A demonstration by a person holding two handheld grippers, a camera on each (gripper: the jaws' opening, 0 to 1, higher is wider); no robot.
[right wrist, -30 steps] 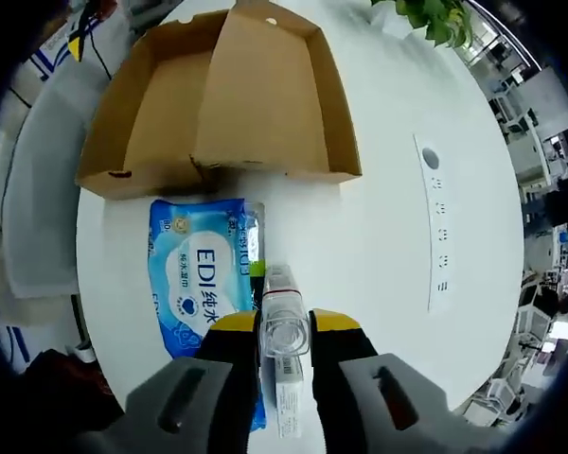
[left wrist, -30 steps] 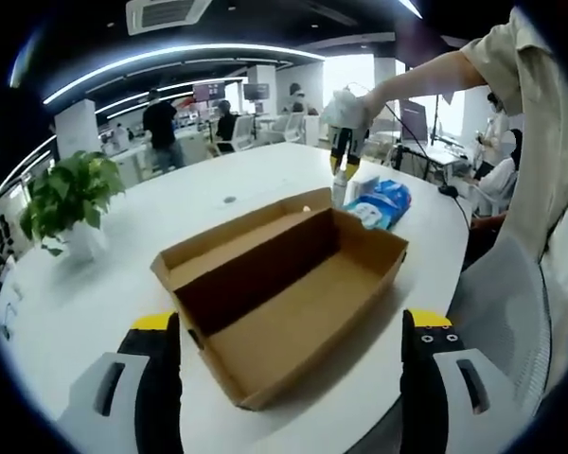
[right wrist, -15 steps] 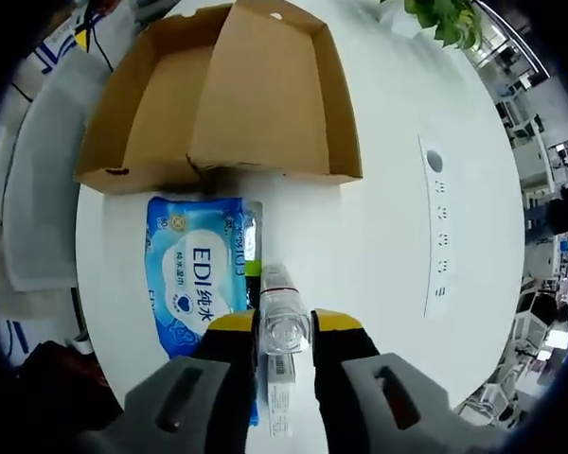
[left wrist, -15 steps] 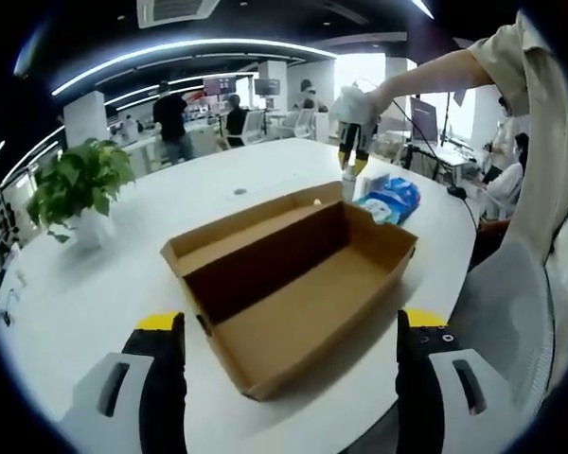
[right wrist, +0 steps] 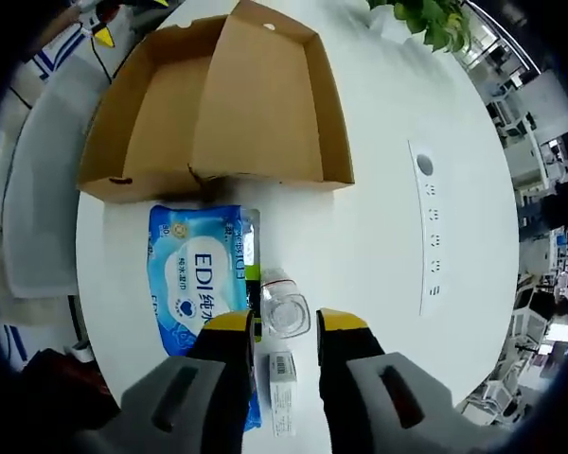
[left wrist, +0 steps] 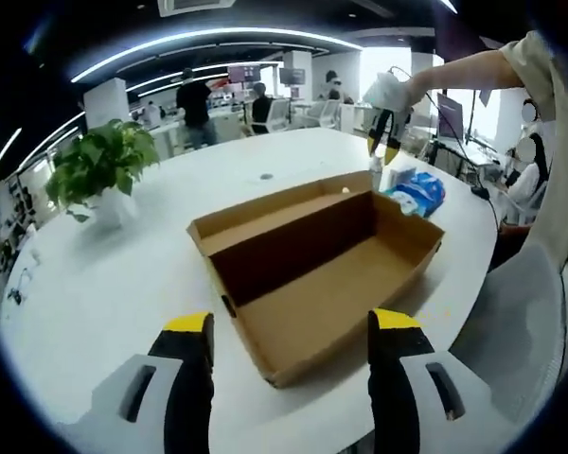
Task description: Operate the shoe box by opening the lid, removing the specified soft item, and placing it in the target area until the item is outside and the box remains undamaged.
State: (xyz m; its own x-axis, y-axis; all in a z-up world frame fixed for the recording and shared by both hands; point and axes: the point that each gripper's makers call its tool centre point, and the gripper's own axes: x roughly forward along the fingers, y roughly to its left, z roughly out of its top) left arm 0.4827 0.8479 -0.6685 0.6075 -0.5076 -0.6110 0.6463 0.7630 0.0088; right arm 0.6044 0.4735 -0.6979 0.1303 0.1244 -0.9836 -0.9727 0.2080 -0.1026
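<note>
From my right claw (right wrist: 274, 326) view, the blue wipes pack (right wrist: 201, 274) has its near end hidden behind the claw body, and the small print under its big letters is too fine for me to read. In the left view I can't make out the small bottle (left wrist: 376, 172) beyond the shoe box (left wrist: 317, 270).

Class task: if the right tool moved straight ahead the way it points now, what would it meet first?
Probably the small clear bottle standing between the right tool jaws, then the white table beneath; depth is hard to judge.
</note>
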